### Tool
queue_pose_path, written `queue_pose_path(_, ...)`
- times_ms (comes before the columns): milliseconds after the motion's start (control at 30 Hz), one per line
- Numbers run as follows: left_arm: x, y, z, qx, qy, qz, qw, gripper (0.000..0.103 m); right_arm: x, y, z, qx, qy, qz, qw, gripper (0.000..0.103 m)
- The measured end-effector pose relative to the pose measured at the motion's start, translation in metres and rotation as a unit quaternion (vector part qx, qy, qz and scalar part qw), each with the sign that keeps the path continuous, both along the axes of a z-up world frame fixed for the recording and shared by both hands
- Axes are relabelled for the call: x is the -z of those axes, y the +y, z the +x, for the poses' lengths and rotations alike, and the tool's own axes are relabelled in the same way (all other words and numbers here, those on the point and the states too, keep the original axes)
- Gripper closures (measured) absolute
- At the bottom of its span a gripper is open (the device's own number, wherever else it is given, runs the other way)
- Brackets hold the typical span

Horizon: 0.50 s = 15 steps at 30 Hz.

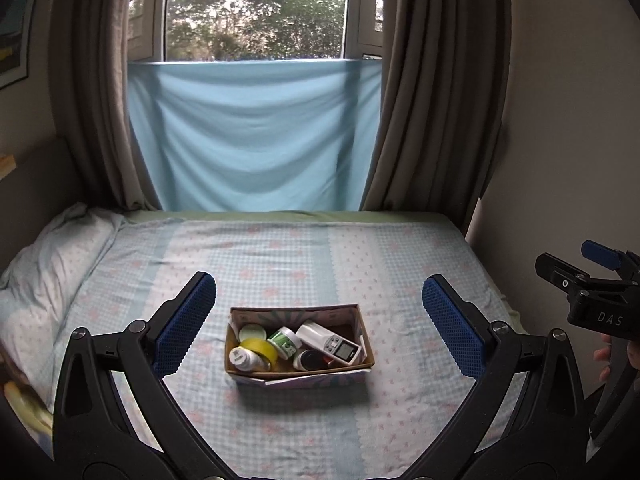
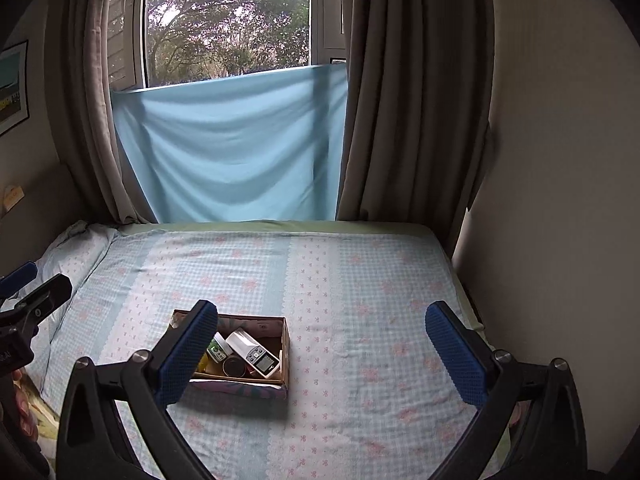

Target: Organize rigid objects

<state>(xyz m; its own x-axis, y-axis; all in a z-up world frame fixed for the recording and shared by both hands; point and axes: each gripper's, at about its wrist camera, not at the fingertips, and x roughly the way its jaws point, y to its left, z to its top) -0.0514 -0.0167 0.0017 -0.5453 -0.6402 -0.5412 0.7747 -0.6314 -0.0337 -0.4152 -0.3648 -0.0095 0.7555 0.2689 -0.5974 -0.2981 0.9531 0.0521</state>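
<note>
A small cardboard box point(image 1: 360, 328) sits on the bed, in front of my left gripper point(image 1: 318, 320). It holds a white digital timer point(image 1: 330, 342), a yellow tape roll point(image 1: 260, 350), a green-labelled jar point(image 1: 285, 342), a white bottle point(image 1: 242, 360), a white lid point(image 1: 252, 333) and a dark round tin point(image 1: 312, 360). My left gripper is open and empty, above and short of the box. In the right wrist view the box point(image 2: 285, 344) lies left of centre, partly behind the left finger point(image 2: 188, 352). My right gripper point(image 2: 320, 344) is open and empty.
The bed has a blue-and-pink checked sheet point(image 1: 400, 264). A pillow point(image 1: 52, 264) lies at the left. Brown curtains point(image 1: 432, 100) and a hanging blue cloth point(image 1: 256, 132) cover the window behind. A wall point(image 2: 560, 160) runs along the bed's right side.
</note>
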Motion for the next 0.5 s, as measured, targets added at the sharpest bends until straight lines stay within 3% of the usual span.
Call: queue_pose_path(500, -0.002, 0.012, 0.0, -0.028, 0.0, -0.01, 0.9996, 0.0, -0.002, -0.013, -0.006, -0.004, -0.01, 0.007, 1.0, 0.0)
